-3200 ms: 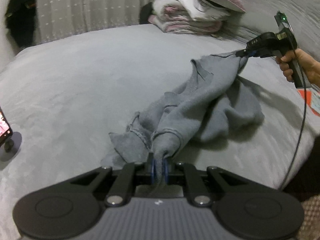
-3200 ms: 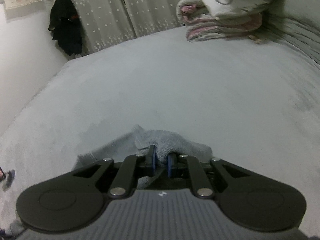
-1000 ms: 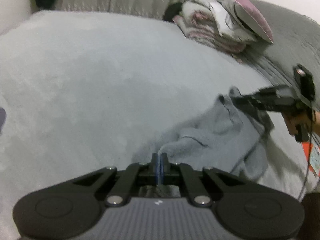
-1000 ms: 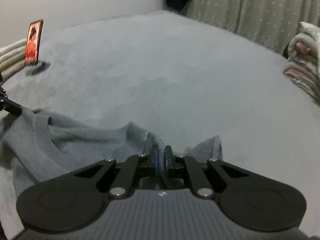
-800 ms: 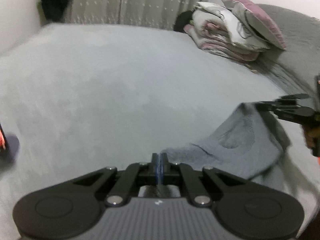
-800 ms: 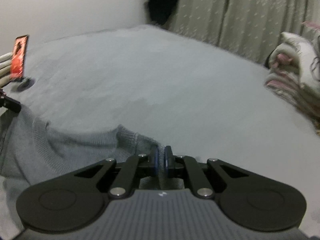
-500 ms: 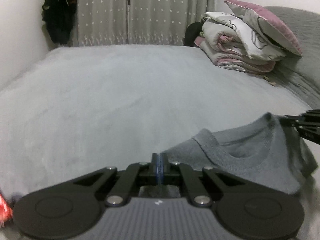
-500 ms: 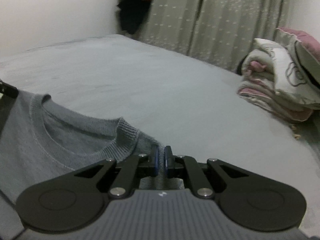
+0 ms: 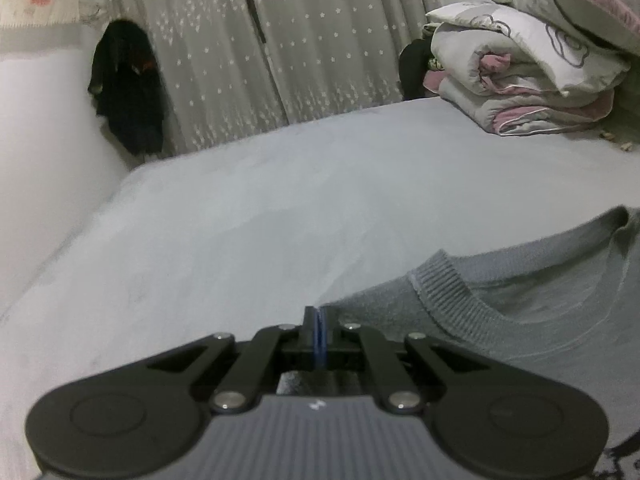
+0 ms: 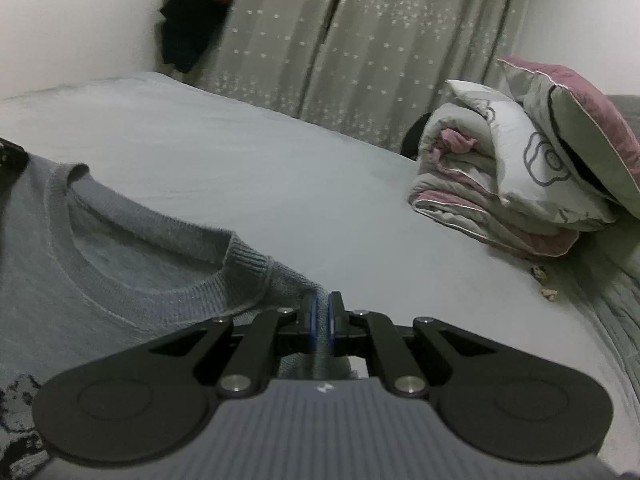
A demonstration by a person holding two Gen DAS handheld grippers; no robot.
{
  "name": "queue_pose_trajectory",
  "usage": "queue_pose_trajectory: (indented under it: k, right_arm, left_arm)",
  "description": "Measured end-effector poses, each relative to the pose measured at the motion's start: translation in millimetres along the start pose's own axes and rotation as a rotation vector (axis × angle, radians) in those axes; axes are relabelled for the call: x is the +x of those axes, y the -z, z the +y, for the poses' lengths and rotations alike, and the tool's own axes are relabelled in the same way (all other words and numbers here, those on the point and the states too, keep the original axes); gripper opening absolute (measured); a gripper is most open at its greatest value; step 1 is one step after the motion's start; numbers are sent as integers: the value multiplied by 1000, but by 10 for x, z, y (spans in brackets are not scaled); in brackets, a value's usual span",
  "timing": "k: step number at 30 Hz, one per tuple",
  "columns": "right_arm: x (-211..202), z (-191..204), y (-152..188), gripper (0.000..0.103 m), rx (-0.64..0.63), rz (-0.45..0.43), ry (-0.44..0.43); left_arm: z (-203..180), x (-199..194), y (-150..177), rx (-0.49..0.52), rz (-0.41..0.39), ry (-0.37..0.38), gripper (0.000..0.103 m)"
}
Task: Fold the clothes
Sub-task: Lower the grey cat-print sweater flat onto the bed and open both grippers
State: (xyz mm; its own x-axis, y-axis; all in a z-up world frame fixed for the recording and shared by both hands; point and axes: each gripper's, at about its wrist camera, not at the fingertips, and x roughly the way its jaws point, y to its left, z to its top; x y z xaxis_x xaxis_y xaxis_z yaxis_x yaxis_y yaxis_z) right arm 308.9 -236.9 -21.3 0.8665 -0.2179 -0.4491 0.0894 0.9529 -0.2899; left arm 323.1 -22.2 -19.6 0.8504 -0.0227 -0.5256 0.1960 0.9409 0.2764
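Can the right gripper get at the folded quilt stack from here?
Probably not yet: the right gripper is shut on the grey sweater, and bare bed separates it from the quilt stack.

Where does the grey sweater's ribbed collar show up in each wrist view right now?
Left wrist: collar at lower right, right of the shut left gripper.
Right wrist: collar at left of centre, left of the right gripper, which pinches the sweater.
Shared landmark: the folded quilt stack on the bed.
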Motion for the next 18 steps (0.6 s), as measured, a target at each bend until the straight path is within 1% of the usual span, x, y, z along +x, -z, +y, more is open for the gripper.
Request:
queue_pose_trajectory:
  k: [4,8,12,15,16,18]
  right_arm:
    - [280,-43,-16,5,3,23,53]
    - [561,-44,34,5,-12,61,91]
    - [825,4,166,5,-26,118,96]
    - [974,54,272,5,-26,161,79]
    - [1011,65,299,5,-19,169,78]
    - [1053,82,329,6,-6,170,81]
  left_arm:
    - [-134,348,-131,19,2,-11,1]
    - [-260,671,-161,15,24,-18,2]
    - [-367,968,-47,1,81,-15,2]
    - [-401,1177,98,-15,151,-9,2]
    - [-401,1204,142,-25,151,-13,2]
    - [-441,1218,198,-8,126,-30,2]
